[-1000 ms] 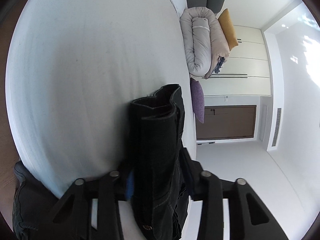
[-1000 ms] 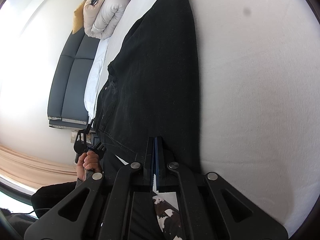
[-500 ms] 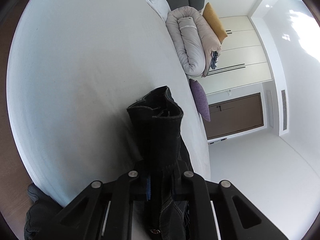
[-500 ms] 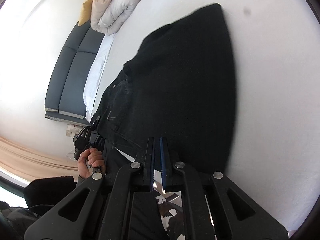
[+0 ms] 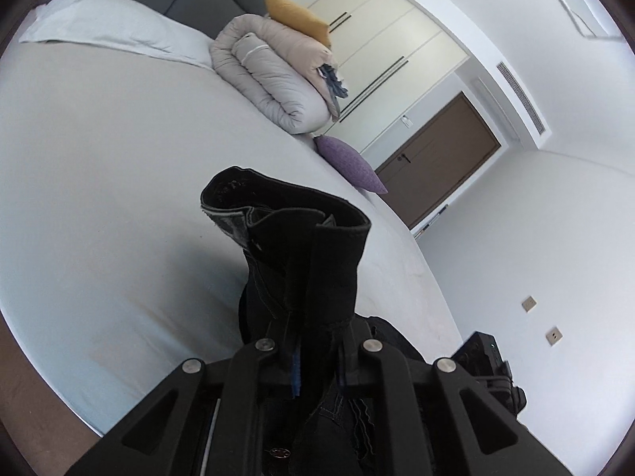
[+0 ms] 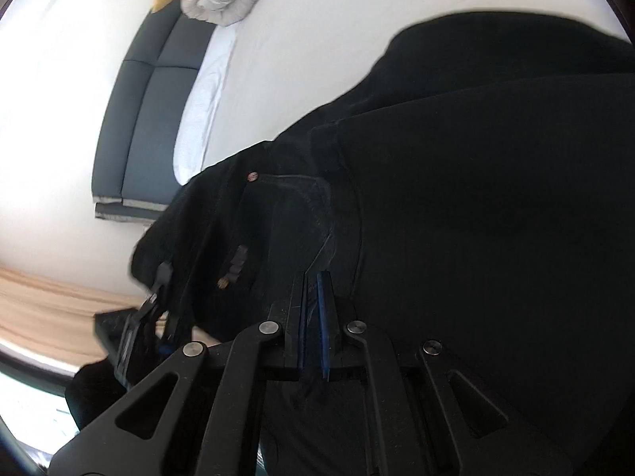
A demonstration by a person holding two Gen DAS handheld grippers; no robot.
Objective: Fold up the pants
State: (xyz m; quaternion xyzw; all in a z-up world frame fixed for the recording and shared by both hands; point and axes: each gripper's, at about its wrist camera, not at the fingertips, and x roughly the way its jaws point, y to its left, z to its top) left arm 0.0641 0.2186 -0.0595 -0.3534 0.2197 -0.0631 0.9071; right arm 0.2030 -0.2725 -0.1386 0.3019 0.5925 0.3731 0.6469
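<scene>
Left wrist view: left gripper [image 5: 317, 341] clamped on a bunched fold of the black pants [image 5: 301, 246]. The jaws have just been closing on it. The cloth stands up ahead of the fingers [image 5: 278, 337], its waistband edge curling over above the white bed [image 5: 99, 178]. Rolled duvet [image 5: 274, 79] and purple cushion [image 5: 349, 162] lie well beyond the fingers.

Right wrist view: right gripper [image 6: 313, 317] nearly together, pinched on a thin layer of the pants [image 6: 476, 218]. Dark cloth spreads ahead and to the right of the fingers [image 6: 325, 317]. Left gripper [image 6: 154, 317] sits lower left, blurred.
</scene>
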